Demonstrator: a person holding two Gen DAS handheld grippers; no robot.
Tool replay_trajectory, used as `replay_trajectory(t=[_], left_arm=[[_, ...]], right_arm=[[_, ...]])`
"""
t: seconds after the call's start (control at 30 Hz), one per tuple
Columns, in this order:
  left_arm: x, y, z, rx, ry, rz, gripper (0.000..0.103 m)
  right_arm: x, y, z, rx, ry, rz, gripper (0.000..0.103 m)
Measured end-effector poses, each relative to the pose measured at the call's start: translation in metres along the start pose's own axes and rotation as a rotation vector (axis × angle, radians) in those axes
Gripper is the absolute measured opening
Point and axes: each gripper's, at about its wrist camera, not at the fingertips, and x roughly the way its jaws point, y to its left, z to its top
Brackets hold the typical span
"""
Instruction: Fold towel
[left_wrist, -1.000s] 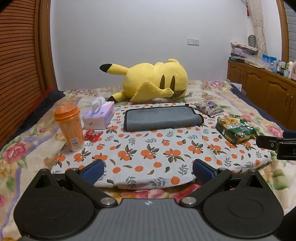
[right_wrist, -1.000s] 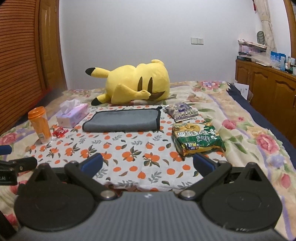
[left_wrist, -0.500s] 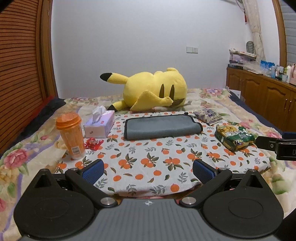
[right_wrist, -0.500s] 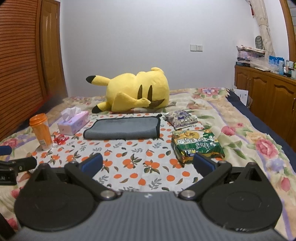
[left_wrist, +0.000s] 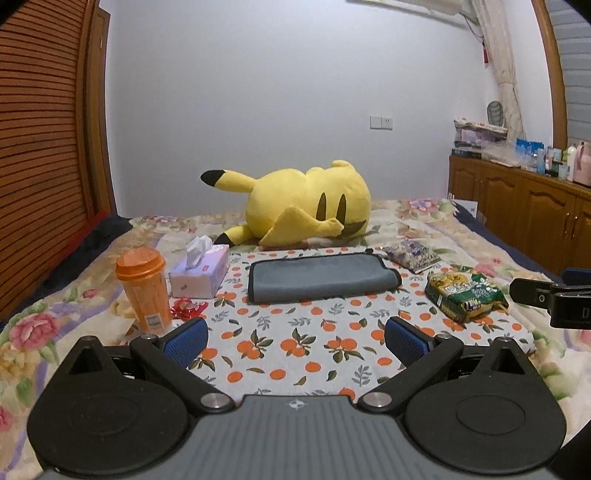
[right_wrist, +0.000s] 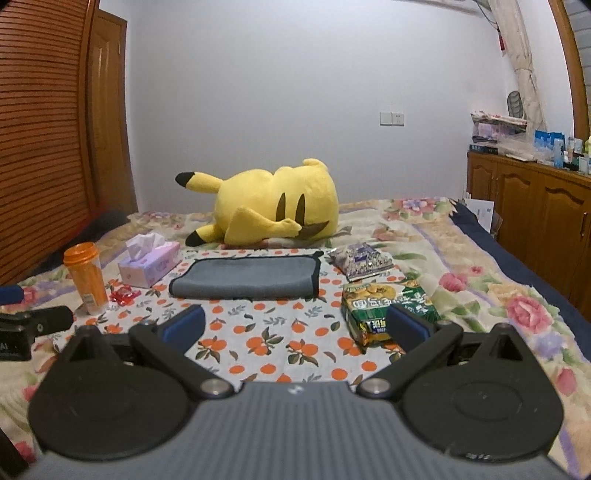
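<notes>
both wrist views at one instant, each looking forward over a bed. the towel (left_wrist: 321, 278) — grey with a dark hem — lies in the middle of the frame on an orange-print cloth (left_wrist: 295, 339), already doubled into a long flat band with its rounded fold toward the cameras; in the right wrist view it sits centre-left (right_wrist: 245, 278). how many folds it holds cannot be told from here. the left gripper (left_wrist: 295, 338) and the right gripper (right_wrist: 295, 326) both hang at the lower edge of their frames, jaws spread wide and holding nothing, well apart from the towel. judged from this, at least one fold looks done, and either a further fold or nothing at all remains — no contact with the fabric at present. clutter rings the towel: an orange cup (left_wrist: 144, 291) and a tissue box (left_wrist: 201, 273) at middle left, a red wrapper (left_wrist: 188, 308) between them, a green snack bag (left_wrist: 463, 295) and a purple packet (left_wrist: 412, 254) at middle right, a yellow plush (left_wrist: 306, 205) just behind.
</notes>
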Motion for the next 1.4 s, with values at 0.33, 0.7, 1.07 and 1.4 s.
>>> replay_trajectory(t=[0.33,0.7,1.07,1.4], left_arm=[[-0.0029,0.0023,0.0034,-0.006,-0.035,0.009,0.103],[-0.0043,0.0026,0.0024,-0.002,-0.037,0.013,0.103],[-0.0042,0.0031,0.0023,0.0,-0.038,0.013,0.103],[-0.0045,0.0038,0.0016,0.005,-0.035,0.014,0.103]], right_arm=[[-0.0103,-0.0026,0.001,0.003,-0.065,-0.013,0.103],[-0.01,-0.0029,0.0001,0.002,-0.063,-0.015,0.103],[-0.0101,-0.0023,0.0001,0.001,-0.064,-0.016,0.103],[-0.0097,-0.0022,-0.0008,0.001,-0.063,-0.015,0.103]])
